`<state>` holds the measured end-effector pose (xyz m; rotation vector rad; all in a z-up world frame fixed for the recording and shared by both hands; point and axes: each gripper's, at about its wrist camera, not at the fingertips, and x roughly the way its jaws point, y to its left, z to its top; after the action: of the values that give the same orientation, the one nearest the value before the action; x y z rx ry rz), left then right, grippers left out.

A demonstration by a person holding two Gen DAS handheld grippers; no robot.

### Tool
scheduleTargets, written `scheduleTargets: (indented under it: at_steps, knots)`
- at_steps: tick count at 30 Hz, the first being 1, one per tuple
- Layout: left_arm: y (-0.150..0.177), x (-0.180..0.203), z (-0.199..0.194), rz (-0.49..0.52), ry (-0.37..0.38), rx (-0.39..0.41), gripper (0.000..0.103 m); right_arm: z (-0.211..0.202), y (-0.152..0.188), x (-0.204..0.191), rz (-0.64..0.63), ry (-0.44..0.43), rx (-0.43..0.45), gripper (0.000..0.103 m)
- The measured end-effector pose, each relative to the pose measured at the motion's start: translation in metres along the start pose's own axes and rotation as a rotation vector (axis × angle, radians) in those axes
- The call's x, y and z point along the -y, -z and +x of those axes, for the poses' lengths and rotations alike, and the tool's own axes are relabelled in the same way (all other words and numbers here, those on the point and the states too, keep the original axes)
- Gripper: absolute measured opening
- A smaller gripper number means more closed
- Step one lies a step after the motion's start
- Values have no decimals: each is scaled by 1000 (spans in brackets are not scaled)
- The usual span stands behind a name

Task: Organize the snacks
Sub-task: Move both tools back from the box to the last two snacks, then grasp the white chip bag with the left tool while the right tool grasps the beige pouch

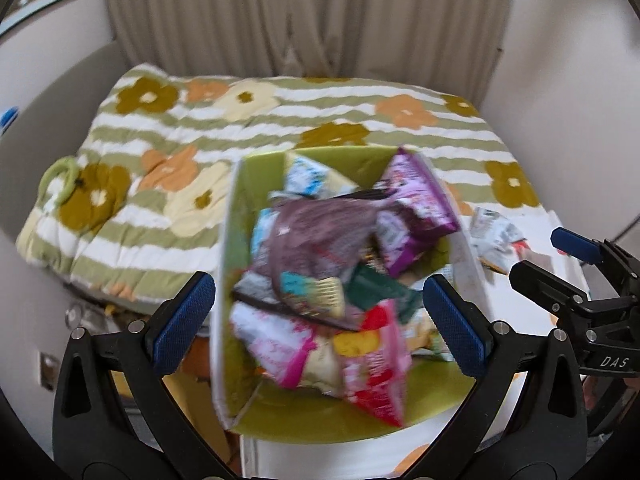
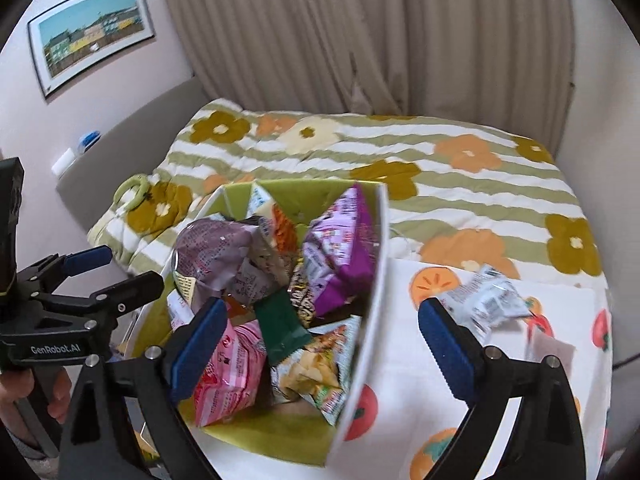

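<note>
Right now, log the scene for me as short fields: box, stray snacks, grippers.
box: green-lined box, open top, heaped with snack packets
top packet: purple bag leaning at the far right wall
stray snack: white packet on the fruit-print cloth, outside the box
left gripper: open, empty
right gripper: open, empty

Flowered striped quilt (image 2: 460, 184) on the bed, beige curtain (image 2: 360, 32) behind it, framed picture (image 2: 90, 32) left of curtain, green ring (image 2: 134, 190) on the quilt's left edge
</note>
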<state>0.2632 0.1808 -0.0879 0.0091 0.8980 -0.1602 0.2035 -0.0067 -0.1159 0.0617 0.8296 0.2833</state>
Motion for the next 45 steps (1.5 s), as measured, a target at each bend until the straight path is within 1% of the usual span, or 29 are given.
scheduleTargets:
  at_steps: [3, 5, 8, 11, 13, 15, 19, 21, 22, 24, 25, 26, 27, 29, 31, 35, 40, 41, 42, 43, 44, 45]
  knots:
    - [-7, 22, 2, 46, 65, 14, 103, -18, 5, 16, 49, 50, 18, 95]
    - [-11, 39, 4, 74, 95, 14, 103, -30, 9, 31, 76, 95, 35, 95]
    - [-18, 70, 7, 126, 142, 12, 103, -51, 15, 65, 142, 162, 51, 95]
    - [-24, 106, 18, 201, 170, -6, 103, -64, 20, 96, 191, 200, 61, 95]
    - [-28, 134, 34, 258, 182, -39, 103, -71, 24, 118, 209, 232, 69, 103]
    - [-31, 156, 49, 297, 185, -70, 103, -74, 28, 141, 223, 249, 67, 103]
    - [-40, 209, 93, 378, 204, -162, 103, -74, 41, 184, 278, 245, 41, 103]
    - [-42, 230, 115, 410, 215, -211, 103, -67, 48, 209, 307, 242, 17, 103]
    - [-43, 244, 132, 434, 203, -249, 103, -64, 51, 218, 317, 241, 4, 103]
    - [-42, 261, 154, 477, 180, -288, 103, -53, 57, 240, 346, 217, -26, 103]
    - [-41, 270, 168, 499, 147, -301, 103, -47, 61, 249, 359, 199, -41, 103]
    - [-40, 276, 178, 512, 125, -311, 103, -36, 64, 261, 379, 182, -79, 103]
    - [-39, 282, 189, 526, 120, -333, 103, -29, 67, 268, 388, 175, -108, 103]
    - [-37, 291, 207, 537, 118, -367, 103, -12, 74, 279, 392, 176, -159, 103]
    - [-34, 301, 228, 561, 101, -405, 103, 9, 81, 290, 399, 168, -209, 103]
    - [-28, 316, 256, 632, 31, -426, 103, 40, 89, 302, 412, 149, -257, 103]
    - [-21, 320, 283, 631, 20, -486, 102, 69, 92, 308, 397, 168, -311, 103]
    - [-21, 321, 287, 630, 19, -493, 100, 73, 94, 309, 395, 168, -317, 103]
    - [-20, 321, 291, 628, 19, -502, 94, 76, 95, 309, 394, 166, -321, 103]
    - [-18, 321, 296, 621, 20, -519, 90, 79, 95, 309, 391, 166, -326, 103]
    - [-17, 321, 299, 614, 25, -532, 83, 82, 96, 309, 377, 195, -337, 103]
    - [-16, 320, 303, 602, 35, -551, 77, 85, 97, 309, 368, 200, -342, 103]
